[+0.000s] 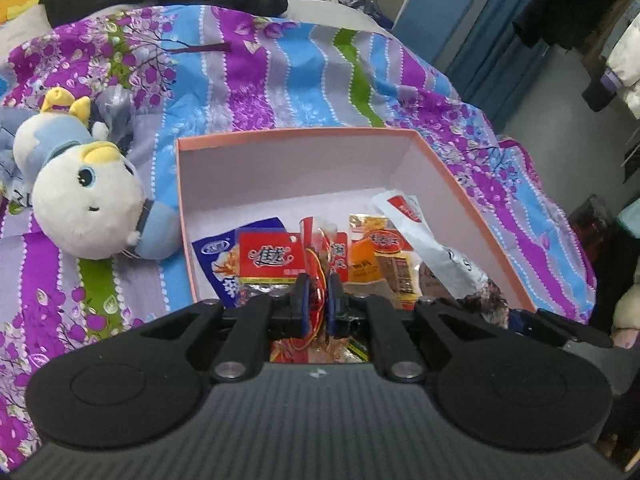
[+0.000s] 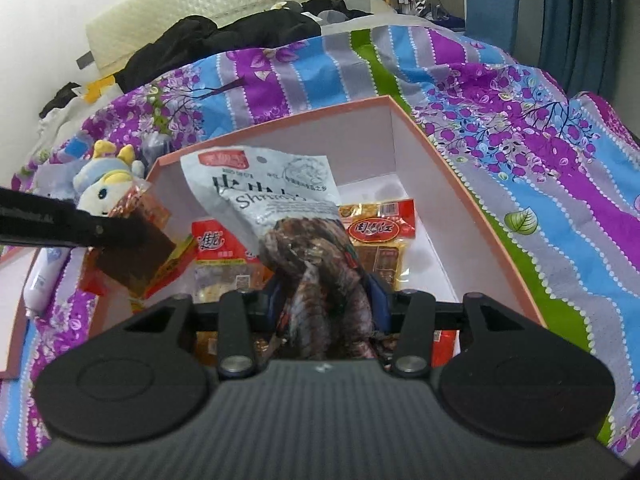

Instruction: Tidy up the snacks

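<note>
The left claw [image 1: 318, 300] has its two blue-padded fingers [image 1: 301, 300] drawn close together, pinching a thin, clear red-printed snack packet [image 1: 320, 256] that stands up between them. It points forward over the near edge of the pink box [image 1: 280, 135] on the bed. The right claw [image 2: 326, 300] is clamped on the crumpled lower end of a grey shrimp snack bag [image 2: 272, 196], its blue pads [image 2: 378, 296] pressing the bag from both sides, with the bag rising upright ahead of it above the box's near edge. In the right wrist view the left claw's black finger [image 2: 80, 228] reaches in from the left edge, gripping its packet.
</note>
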Tool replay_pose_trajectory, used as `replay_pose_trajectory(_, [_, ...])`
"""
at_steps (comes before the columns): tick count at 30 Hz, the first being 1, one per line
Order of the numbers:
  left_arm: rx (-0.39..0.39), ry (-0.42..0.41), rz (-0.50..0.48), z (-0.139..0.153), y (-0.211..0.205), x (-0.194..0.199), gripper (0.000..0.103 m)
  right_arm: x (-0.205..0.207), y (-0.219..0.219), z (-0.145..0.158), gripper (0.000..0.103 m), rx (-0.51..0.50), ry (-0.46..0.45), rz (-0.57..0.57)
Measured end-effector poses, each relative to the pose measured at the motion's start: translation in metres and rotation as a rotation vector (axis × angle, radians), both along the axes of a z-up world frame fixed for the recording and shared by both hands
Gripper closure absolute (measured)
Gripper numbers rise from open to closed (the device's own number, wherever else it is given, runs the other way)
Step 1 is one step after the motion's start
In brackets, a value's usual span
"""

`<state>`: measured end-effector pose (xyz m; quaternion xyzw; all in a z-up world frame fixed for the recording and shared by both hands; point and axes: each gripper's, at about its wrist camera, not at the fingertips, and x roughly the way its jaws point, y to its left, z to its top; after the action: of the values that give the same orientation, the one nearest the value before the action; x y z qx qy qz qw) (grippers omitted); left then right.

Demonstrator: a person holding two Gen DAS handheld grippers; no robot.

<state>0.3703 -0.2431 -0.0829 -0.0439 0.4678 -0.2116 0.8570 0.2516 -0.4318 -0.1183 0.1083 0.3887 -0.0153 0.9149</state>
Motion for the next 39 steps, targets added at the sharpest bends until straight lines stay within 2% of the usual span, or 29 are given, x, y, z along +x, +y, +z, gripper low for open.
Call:
replay_pose_trajectory(2, [-0.005,0.001,0.009,0.005,0.002,-0.002,0.092,-0.002,0.001,0.003,0.052,-0.002,-0.002,-0.004])
replay_pose_trajectory(4, [0.007,-0.009,0.016,0.010,0.004,-0.003,0.080,-0.006,0.002,0.008,0.046,-0.006,-0.012,-0.010])
replay_pose_trajectory(6, [0.010,-0.032,0.016,0.021,0.006,-0.008,0.056,-0.010,0.002,0.012,0.043,0.007,-0.022,-0.014])
replay_pose_trajectory(8, [0.005,-0.065,0.007,0.035,0.009,-0.015,0.052,-0.015,0.002,0.017,0.042,0.005,-0.033,-0.019])
replay_pose_trajectory(13, [-0.046,-0.106,0.017,0.073,0.025,-0.034,0.051,-0.032,0.001,0.046,0.042,0.015,-0.095,-0.040])
replay_pose_trajectory(17, [-0.055,-0.202,0.029,0.110,0.037,-0.059,0.051,-0.051,0.004,0.086,0.042,-0.002,-0.183,-0.041])
replay_pose_trajectory(22, [-0.102,-0.253,0.019,0.149,0.053,-0.087,0.051,-0.073,0.012,0.135,0.042,-0.024,-0.290,-0.044])
replay_pose_trajectory(27, [-0.146,-0.313,0.009,0.179,0.070,-0.118,0.051,-0.096,0.024,0.170,0.042,-0.040,-0.374,-0.031])
replay_pose_trajectory(32, [-0.143,-0.377,0.008,0.198,0.083,-0.148,0.051,-0.116,0.035,0.189,0.042,-0.051,-0.423,-0.018])
replay_pose_trajectory(39, [-0.112,-0.440,0.000,0.208,0.095,-0.187,0.051,-0.144,0.043,0.196,0.042,-0.036,-0.455,-0.032])
